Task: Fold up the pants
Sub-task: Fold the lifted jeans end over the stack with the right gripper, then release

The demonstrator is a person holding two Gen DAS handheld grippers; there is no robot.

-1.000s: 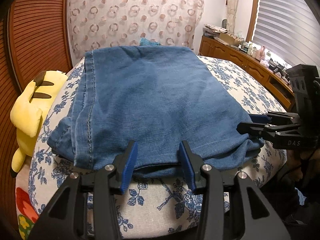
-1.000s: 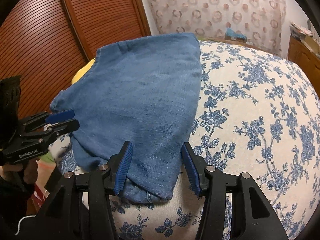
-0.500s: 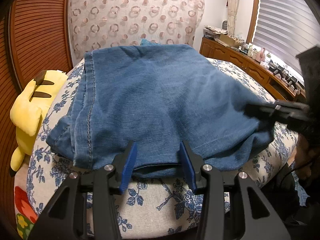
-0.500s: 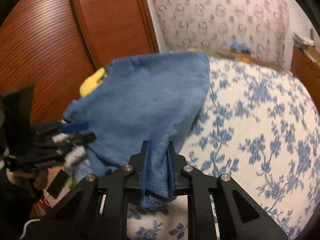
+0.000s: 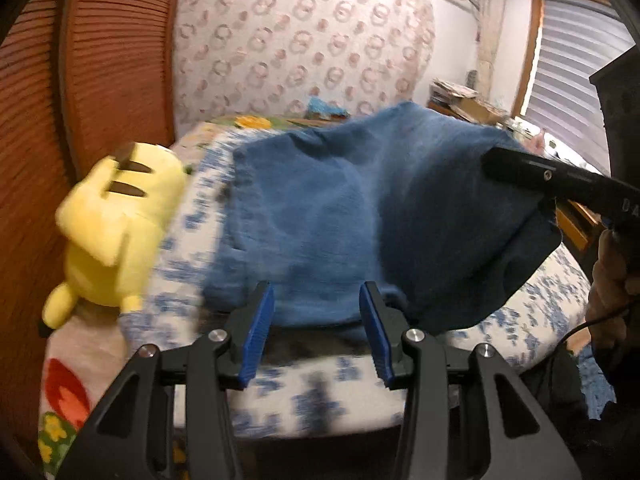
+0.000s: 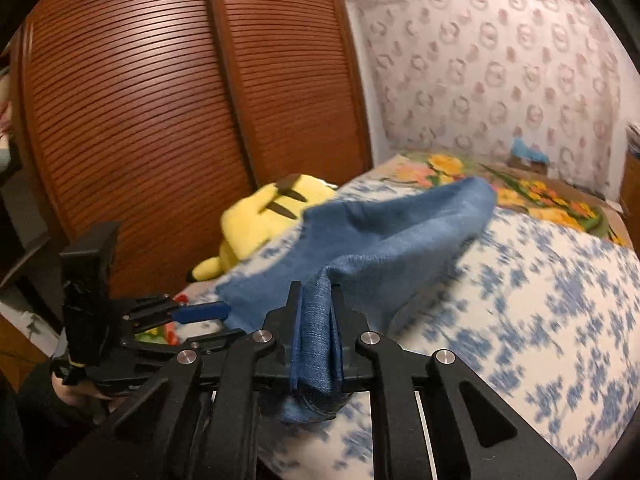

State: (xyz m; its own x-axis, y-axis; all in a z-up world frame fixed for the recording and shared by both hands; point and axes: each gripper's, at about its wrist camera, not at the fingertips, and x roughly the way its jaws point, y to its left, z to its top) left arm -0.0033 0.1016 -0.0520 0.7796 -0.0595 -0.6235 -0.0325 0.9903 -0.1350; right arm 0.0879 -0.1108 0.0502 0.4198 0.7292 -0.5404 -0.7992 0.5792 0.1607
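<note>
on a bed with a blue-flowered white cover (image 6: 540,304), the folded blue denim pants (image 5: 340,208) are being lifted at one near corner only. the right gripper (image 6: 316,344) has its fingers clamped tight on a bunched wad of that corner, raising the cloth into a ridge, while the far end of the pants lies on the bed cover. the left gripper (image 5: 316,328) sits at the near hem with its blue-padded fingers (image 5: 258,332) half apart; they appear to press on nothing, though blur leaves it unclear whether the hem lies between them.

the risk, as it looks from here: with only one corner carried, the stacked layers may slide apart and the fold may land skewed or creased, since the left side has no grip to keep the hem level. the wad in the right fingers is thick and uneven, so an inner layer could slip free as the cloth swings over. a yellow plush toy with dark-tipped ears (image 5: 116,224) lies just beside the left edge of the pants, and dragged denim could catch on it or nudge it.
</note>
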